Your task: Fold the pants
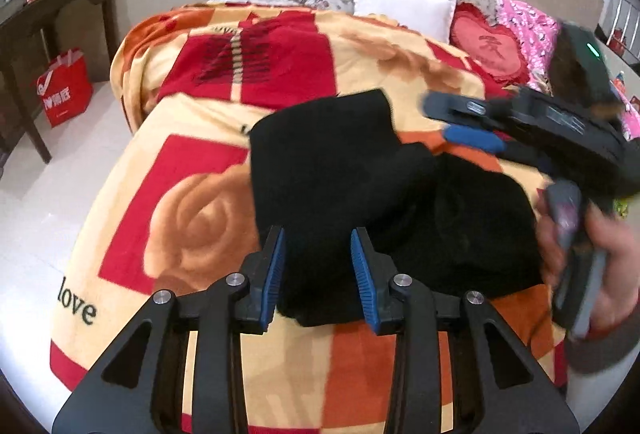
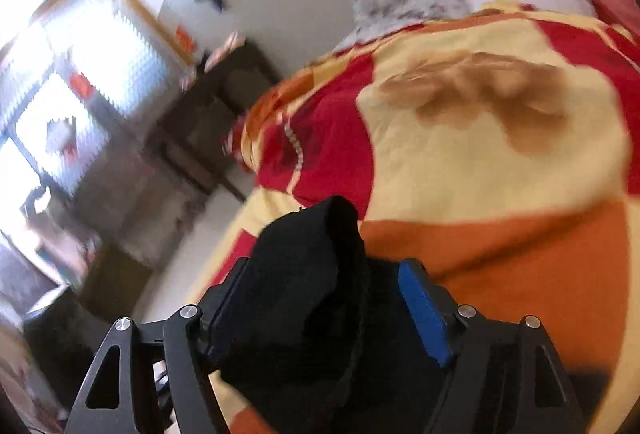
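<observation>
Black knit pants (image 1: 360,194) lie bunched in soft folds on a plush blanket (image 1: 200,202) printed with red blocks and tan roses, spread over the bed. Left gripper (image 1: 318,274): jaws parted, ribbed blue pads flanking the near edge of the fabric without closing on it. Right gripper (image 1: 460,122), blurred, hangs above the far side; in its own view a dark fold stands between spread jaws.
</observation>
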A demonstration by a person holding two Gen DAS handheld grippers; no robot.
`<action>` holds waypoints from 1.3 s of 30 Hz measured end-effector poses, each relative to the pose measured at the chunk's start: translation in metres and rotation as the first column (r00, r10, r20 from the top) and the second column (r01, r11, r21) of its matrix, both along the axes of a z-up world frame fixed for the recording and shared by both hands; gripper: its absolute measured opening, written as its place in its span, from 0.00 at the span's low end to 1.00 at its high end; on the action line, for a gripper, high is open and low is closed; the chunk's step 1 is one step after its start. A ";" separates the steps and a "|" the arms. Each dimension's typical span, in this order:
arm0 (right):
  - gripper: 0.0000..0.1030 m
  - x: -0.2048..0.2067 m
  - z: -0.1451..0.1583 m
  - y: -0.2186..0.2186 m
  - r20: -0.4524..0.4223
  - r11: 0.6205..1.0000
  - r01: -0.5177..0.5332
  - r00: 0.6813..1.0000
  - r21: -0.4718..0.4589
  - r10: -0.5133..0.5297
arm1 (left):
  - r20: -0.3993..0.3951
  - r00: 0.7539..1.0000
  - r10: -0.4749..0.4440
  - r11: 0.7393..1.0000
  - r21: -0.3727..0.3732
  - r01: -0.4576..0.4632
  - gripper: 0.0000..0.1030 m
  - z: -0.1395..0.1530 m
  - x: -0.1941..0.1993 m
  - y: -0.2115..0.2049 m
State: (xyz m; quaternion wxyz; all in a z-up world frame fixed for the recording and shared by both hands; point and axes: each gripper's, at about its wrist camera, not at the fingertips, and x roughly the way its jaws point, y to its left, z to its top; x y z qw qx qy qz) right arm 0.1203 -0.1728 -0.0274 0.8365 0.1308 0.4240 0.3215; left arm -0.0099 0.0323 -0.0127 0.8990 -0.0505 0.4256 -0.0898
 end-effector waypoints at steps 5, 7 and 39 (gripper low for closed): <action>0.60 0.032 -0.027 0.032 -0.092 0.998 -0.061 0.994 -0.024 0.059 | -0.017 1.000 0.022 0.999 -0.039 -0.022 0.43 -0.010 0.005 0.012; 0.25 0.027 -0.023 0.043 -0.051 0.997 -0.077 0.996 0.002 0.077 | -0.021 0.999 0.031 0.998 -0.052 -0.032 0.44 -0.012 0.007 0.017; 0.60 -0.029 -0.019 -0.038 -0.101 0.966 0.091 0.993 0.242 -0.069 | 0.027 0.993 -0.113 0.994 -0.007 0.114 0.57 0.003 -0.013 -0.013</action>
